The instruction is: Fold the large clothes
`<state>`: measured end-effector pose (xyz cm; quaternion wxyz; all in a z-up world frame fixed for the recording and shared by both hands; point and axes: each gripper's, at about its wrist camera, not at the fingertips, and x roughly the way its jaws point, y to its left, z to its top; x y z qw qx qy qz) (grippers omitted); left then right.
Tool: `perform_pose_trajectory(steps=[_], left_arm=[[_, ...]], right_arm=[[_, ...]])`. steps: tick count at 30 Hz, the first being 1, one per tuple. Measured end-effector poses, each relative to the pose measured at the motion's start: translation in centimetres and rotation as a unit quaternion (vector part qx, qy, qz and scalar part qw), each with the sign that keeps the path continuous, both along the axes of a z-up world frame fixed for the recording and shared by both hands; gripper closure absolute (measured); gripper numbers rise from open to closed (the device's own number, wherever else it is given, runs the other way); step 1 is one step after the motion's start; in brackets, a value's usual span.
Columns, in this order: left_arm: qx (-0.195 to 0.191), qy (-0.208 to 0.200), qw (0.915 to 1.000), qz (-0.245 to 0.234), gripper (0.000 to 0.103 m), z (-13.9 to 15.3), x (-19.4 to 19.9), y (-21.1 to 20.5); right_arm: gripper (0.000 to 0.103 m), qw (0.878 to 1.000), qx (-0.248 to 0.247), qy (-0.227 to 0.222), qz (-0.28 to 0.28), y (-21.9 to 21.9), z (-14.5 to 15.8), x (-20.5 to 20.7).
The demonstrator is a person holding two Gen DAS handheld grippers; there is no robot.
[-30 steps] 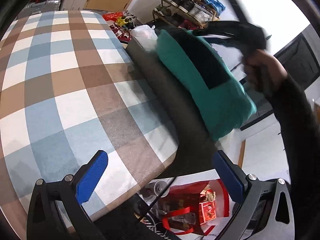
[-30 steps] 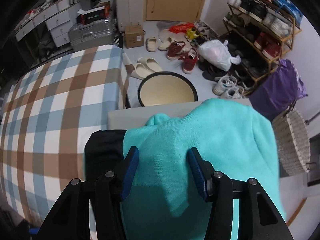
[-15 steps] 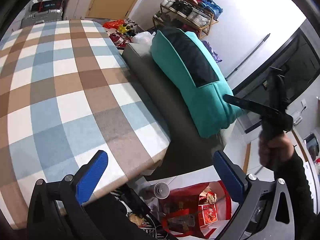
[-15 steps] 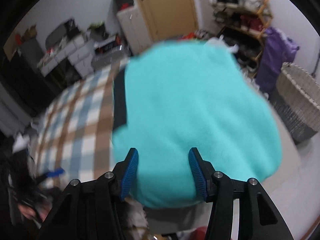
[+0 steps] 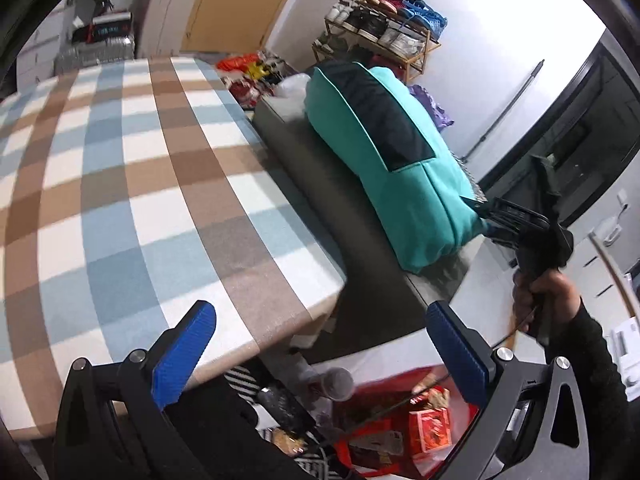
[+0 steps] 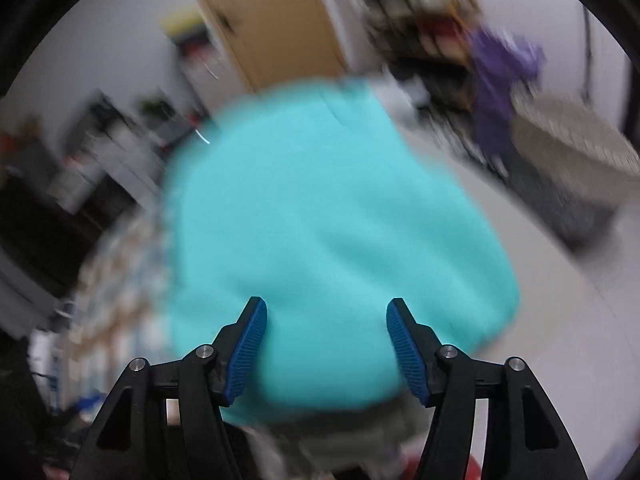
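So the thick teal fleece garment with the black panel was sitting as a puffy folded bundle on the grey padded bench right next to the blue, brown and white checked bed, with its near end reaching the bench's near edge. My right gripper was pointed down at it from just off that near end, and its jaws had just been opening wider; the teal fleece filled the view beyond the blue fingers, but as far as I could tell nothing was pinched between them, so released. That view was pretty smeared though, so I wouldn't swear to how close the pads were to the cloth. My left gripper hung spread wide and empty over the bed's corner, well apart from the garment. Handling-wise, I judged this thing as soft, bulky and floppy, light for its size but with enough loft that it springs back and wants to unfold itself. Not fragile, not slippery; fleece grips the ribbed pads nicely. I figured a pinch in the fat middle would just grab one layer and drag the pile apart, so the place to hold was a hemmed edge or corner at the near end, one per side, biting through all the layers there.
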<state>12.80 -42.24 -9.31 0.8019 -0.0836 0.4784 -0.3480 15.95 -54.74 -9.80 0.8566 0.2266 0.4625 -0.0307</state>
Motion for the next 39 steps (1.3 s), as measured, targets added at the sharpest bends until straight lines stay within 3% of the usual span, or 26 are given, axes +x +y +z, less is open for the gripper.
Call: perform_pose_trajectory(steps=[3, 8, 10, 12, 15, 18, 20, 23, 28, 39], left_arm=[[0.028, -0.048, 0.9983, 0.022, 0.001, 1.1, -0.4, -0.6], [0.052, -0.153, 0.9851, 0.059, 0.001, 4.7, -2.1, -1.0], [0.066, -0.205, 0.9733, 0.078, 0.001, 6.3, -3.4, -1.0], [0.073, -0.261, 0.9588, 0.083, 0.001, 7.9, -5.2, -1.2], [0.061, -0.315, 0.9443, 0.071, 0.001, 10.4, -7.9, -0.9], [0.038, -0.345, 0.9355, 0.068, 0.001, 12.5, -10.3, -0.2], [0.01, -0.341, 0.9381, 0.063, 0.001, 13.5, -11.7, 0.3], [-0.01, -0.319, 0.9457, 0.059, 0.001, 14.1, -12.9, 0.5], [-0.009, -0.32, 0.9455, 0.06, 0.001, 13.6, -14.5, 0.3], [0.009, -0.295, 0.9532, 0.068, 0.001, 11.9, -14.9, 1.5]], right_arm=[[0.039, 0.999, 0.023, -0.037, -0.026, -0.7, 0.7, -1.1], [0.037, 0.989, -0.03, -0.142, -0.03, 2.3, 4.9, -7.4], [0.031, 0.978, -0.042, -0.204, -0.019, 4.8, 6.6, -10.7], [0.003, 0.957, -0.064, -0.282, -0.034, 7.3, 8.4, -15.1], [0.0, 0.925, -0.109, -0.359, -0.054, 10.9, 10.5, -19.4], [0.0, 0.909, -0.171, -0.377, -0.048, 13.5, 13.0, -22.3], [0.0, 0.894, -0.201, -0.396, -0.06, 15.0, 14.3, -24.4], [0.0, 0.88, -0.216, -0.411, -0.099, 16.8, 15.1, -26.5], [0.0, 0.887, -0.234, -0.376, -0.133, 18.6, 14.5, -28.7], [0.0, 0.883, -0.272, -0.351, -0.149, 21.3, 12.3, -29.7]])
